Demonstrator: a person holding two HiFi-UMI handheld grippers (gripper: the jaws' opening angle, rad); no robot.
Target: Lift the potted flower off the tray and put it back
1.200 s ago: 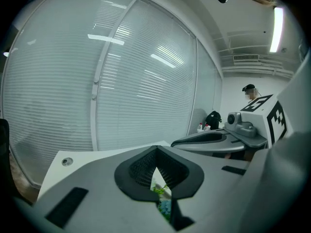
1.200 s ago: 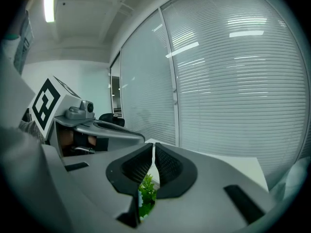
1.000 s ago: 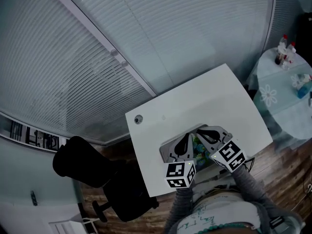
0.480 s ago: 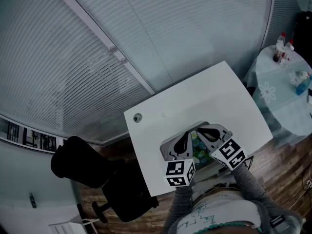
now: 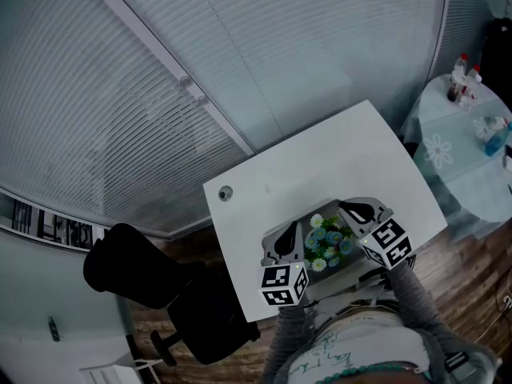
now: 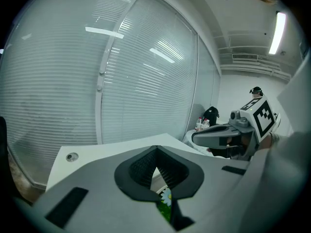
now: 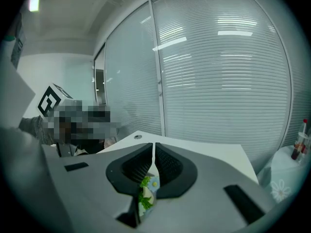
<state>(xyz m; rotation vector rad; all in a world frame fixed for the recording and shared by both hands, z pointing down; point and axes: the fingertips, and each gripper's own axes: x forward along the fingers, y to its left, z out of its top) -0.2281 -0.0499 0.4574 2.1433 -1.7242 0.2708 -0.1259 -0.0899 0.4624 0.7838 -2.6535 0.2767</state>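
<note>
At table [image 5: 320, 158] near edge, on tray [image 5: 269, 246]: flower [image 5: 326, 240], between left gripper [image 5: 293, 230] and right gripper [image 5: 354, 210], both clamped shut, empty. Probably light, top-heavy; blooms fragile. Best taken low, by pot sides.

- Potted flower [image 5: 328, 242]: shows a tight cluster of small white and blue blossoms over green leaves; stands upright; pot hidden beneath the foliage in the head view.
- Sits above the near part of the tray [image 5: 314, 212]; contact between pot and tray not discernible.
- Tray: grey, shallow, with rounded corners; lies flat on the white table [image 5: 320, 158], close to its near edge.
</note>
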